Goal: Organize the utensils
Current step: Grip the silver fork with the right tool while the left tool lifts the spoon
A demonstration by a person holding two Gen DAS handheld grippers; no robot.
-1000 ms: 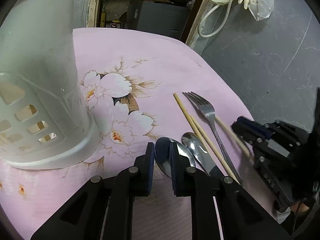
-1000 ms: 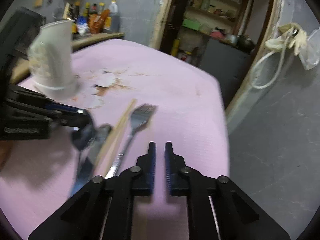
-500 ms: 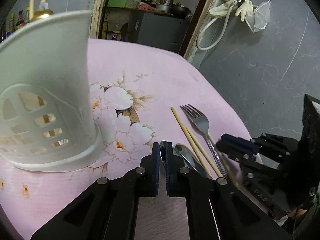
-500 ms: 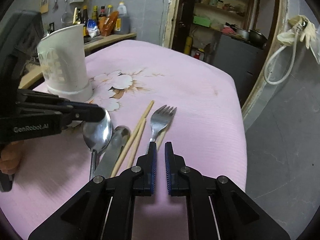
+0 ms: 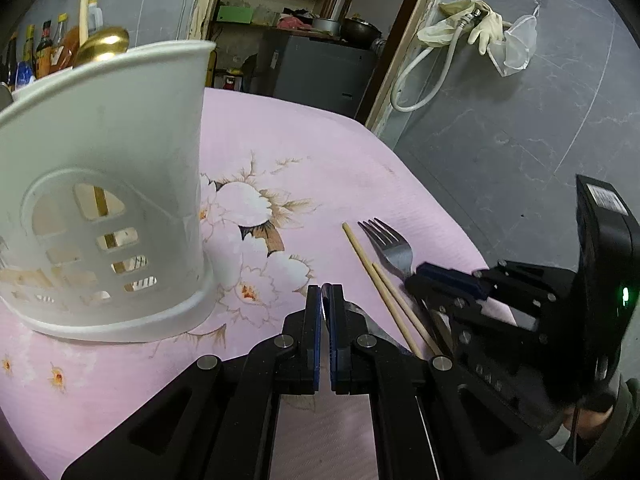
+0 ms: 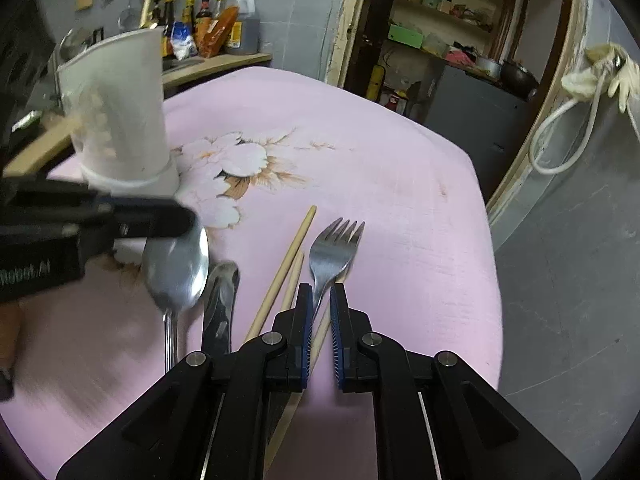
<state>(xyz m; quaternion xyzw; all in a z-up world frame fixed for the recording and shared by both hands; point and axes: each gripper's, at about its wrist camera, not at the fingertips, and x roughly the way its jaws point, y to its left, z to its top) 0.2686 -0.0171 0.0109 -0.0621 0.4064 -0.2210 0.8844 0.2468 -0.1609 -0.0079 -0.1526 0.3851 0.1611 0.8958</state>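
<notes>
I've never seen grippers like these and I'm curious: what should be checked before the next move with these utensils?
1. Left gripper holds the large steel spoon: ok, jaws shut on its bowl's tip.
2. White slotted plastic holder upright: ok.
3. Room inside holder: cannot tell; a gold spoon already stands there.
4. Right gripper grips the steel fork: not ok, jaws slightly apart around its neck.
5. Wooden chopsticks clear of fork: not ok, right beside it.

A steel spoon [image 6: 176, 268] hung lower left, its bowl pinched at the rim. Beside it lay a second spoon [image 6: 220, 300], two wooden chopsticks [image 6: 286, 268] and a fork [image 6: 334, 252], tines pointing away. A white slotted holder [image 6: 118, 120] stood upright, upper left.
</notes>
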